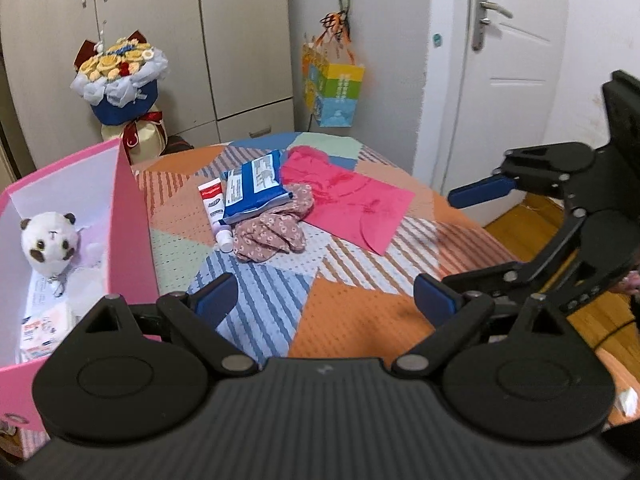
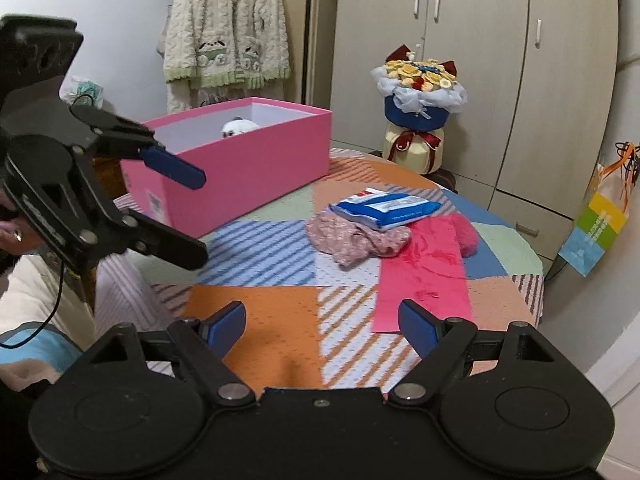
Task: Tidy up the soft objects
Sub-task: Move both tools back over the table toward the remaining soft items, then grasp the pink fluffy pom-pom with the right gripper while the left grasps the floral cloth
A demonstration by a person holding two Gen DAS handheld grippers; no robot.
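A pink box (image 1: 132,216) (image 2: 256,168) stands at the table's left and holds a plush panda (image 1: 50,242) (image 2: 239,126) and a tissue pack (image 1: 44,330). On the table lie a crumpled floral cloth (image 1: 270,228) (image 2: 356,240), a blue wipes pack (image 1: 254,182) (image 2: 390,206) resting on it, a red-and-white tube (image 1: 214,204), a pink fuzzy item (image 1: 310,160) (image 2: 466,234) and a pink envelope (image 1: 360,210) (image 2: 424,284). My left gripper (image 1: 326,304) (image 2: 196,218) is open and empty above the table. My right gripper (image 2: 322,322) (image 1: 440,248) is open and empty.
The round table has a patchwork cover (image 1: 352,320) (image 2: 280,308). A flower bouquet (image 1: 120,80) (image 2: 420,100) stands behind it by the wardrobe. A colourful gift bag (image 1: 334,90) (image 2: 596,228) hangs nearby. A door (image 1: 508,60) is at the right. A fleece robe (image 2: 226,28) hangs on the wall.
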